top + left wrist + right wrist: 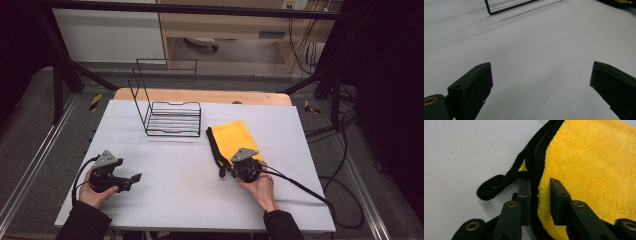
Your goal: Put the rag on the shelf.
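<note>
Right gripper (537, 192) is pinched down on the cloth (594, 170): jaws nearly together, yellow pile and the black edging squeezed between the pads at the cloth's near edge. A black loop (492, 186) of the trim sticks out just left of the jaws in the right gripper view, lying flat on the tabletop (461, 150).

Cloth (235, 137) sits right of centre on the tabletop (175, 185), folded, yellow side up, black border along its left edge. It lies just right of the rack (172, 117), not touching (small gap between them in the high view). Rack stands toward the far edge, left of centre.

Left gripper (540, 80) has its jaws wide apart with nothing between them, just bare table. It sits low near the near-left corner, held in the left hand (92, 192), well apart from the cloth. A rack corner (490, 11) shows at the top of its own view.
</note>
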### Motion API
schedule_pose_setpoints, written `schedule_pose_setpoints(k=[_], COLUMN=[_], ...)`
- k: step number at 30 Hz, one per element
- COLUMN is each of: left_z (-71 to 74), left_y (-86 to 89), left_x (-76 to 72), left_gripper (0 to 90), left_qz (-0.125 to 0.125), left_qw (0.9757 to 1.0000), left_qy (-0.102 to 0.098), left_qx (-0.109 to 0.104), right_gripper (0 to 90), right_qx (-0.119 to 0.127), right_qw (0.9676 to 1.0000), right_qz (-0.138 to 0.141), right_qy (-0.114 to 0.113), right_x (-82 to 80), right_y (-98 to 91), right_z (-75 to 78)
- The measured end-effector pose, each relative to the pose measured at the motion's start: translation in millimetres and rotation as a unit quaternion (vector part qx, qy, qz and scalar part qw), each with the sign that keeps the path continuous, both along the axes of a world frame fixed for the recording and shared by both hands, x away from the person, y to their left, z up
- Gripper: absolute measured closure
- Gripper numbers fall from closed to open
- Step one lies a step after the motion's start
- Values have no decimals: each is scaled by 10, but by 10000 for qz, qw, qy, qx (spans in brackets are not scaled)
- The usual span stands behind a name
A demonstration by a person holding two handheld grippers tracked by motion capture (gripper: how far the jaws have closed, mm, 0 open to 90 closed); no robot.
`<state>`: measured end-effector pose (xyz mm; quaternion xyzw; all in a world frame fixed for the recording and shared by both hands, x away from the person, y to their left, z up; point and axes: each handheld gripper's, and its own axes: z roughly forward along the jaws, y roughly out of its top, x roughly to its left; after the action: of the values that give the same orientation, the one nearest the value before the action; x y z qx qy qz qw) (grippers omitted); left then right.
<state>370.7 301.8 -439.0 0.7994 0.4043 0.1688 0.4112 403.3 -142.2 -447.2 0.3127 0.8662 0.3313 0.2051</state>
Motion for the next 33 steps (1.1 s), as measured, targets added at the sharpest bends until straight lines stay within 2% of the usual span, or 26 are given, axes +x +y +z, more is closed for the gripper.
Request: schedule_pose_setpoints(k=[8, 16, 27, 33], left_z=[0, 3, 8, 9], left_y=[2, 5, 5, 5], left_x=[2, 2, -1, -2], left_gripper=[43, 43, 43, 43], left_qz=[-5, 7, 33, 45], left_qw=[10000, 10000, 10000, 10000], left_qy=[3, -1, -2, 11], left_qx=[-2, -8, -11, -4], right_gripper=[793, 801, 801, 799], right_qx=[82, 327, 586, 749], right_qw=[9999, 9994, 9968, 9930], right_qz=[-62, -110, 206, 466], right_qy=[42, 75, 511, 784], right_x=[7, -60, -354, -489], right_y=[-12, -16, 308, 474], right_z=[36, 200, 264, 273])
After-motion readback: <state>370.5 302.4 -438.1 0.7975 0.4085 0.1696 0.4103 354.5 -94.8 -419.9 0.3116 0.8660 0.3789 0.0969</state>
